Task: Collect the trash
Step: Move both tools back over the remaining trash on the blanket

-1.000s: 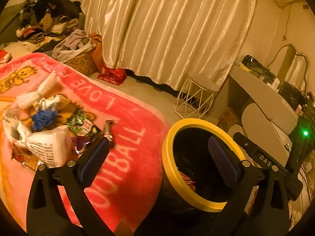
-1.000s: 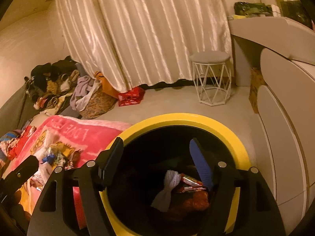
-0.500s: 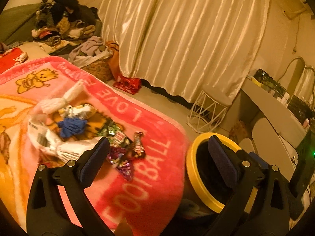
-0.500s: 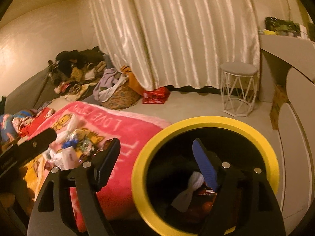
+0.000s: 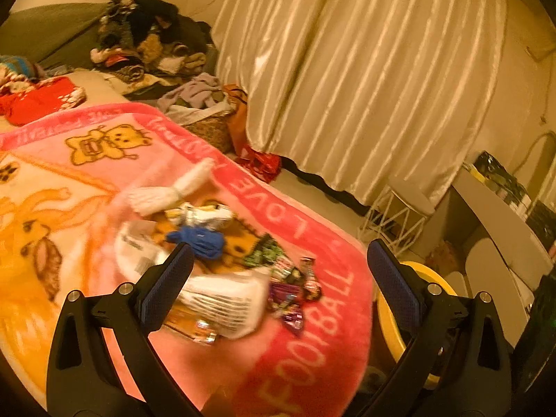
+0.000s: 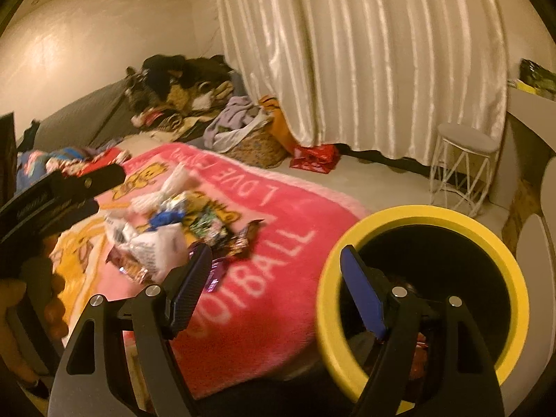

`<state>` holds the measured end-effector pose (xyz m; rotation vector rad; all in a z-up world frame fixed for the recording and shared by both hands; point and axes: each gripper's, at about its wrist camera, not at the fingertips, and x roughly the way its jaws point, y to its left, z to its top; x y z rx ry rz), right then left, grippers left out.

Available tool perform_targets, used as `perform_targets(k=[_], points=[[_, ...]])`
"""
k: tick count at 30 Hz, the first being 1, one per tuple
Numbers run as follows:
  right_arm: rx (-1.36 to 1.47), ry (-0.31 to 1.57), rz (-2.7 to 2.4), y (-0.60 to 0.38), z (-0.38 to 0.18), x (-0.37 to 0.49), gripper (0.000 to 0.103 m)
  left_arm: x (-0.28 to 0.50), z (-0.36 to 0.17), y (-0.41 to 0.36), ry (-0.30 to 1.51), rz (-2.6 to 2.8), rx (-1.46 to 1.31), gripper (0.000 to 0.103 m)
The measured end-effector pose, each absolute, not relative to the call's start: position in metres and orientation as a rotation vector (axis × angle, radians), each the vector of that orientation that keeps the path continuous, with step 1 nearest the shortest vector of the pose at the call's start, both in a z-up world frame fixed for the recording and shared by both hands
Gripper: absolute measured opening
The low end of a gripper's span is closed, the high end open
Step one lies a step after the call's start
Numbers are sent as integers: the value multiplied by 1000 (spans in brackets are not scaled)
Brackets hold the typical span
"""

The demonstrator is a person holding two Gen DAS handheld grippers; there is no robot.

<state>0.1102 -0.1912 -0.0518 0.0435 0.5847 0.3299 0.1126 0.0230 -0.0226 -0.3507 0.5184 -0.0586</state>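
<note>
Right wrist view: wide-open, empty right gripper (image 6: 274, 290) beside yellow-rimmed black bin (image 6: 420, 299); light, crinkly wrappers and tissue (image 6: 163, 239) near pink fleece blanket's (image 6: 264, 299) corner, best pinched mid-fold.

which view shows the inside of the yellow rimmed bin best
The right wrist view: the whole rim of the yellow rimmed bin and its dark interior show, partly behind the hand-held gripper. The left wrist view catches only a sliver of rim.

Your left wrist view: slants down over the pink fleece blanket (image 5: 323, 312) | right: same blanket (image 6: 278, 278), nearer the yellow-rimmed black bin (image 6: 514, 278); both share the striped cream curtain (image 5: 365, 69).
</note>
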Motion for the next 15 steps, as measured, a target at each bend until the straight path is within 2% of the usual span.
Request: perform_targets(k=[13, 14, 15], points=[[-105, 676, 418, -122, -68, 124, 73, 120, -22, 98, 499, 53, -376, 92], [-124, 697, 419, -116, -71, 127, 72, 121, -22, 102, 499, 59, -375, 92], [-141, 716, 419, -111, -74, 130, 67, 124, -23, 109, 503, 69, -373, 92]])
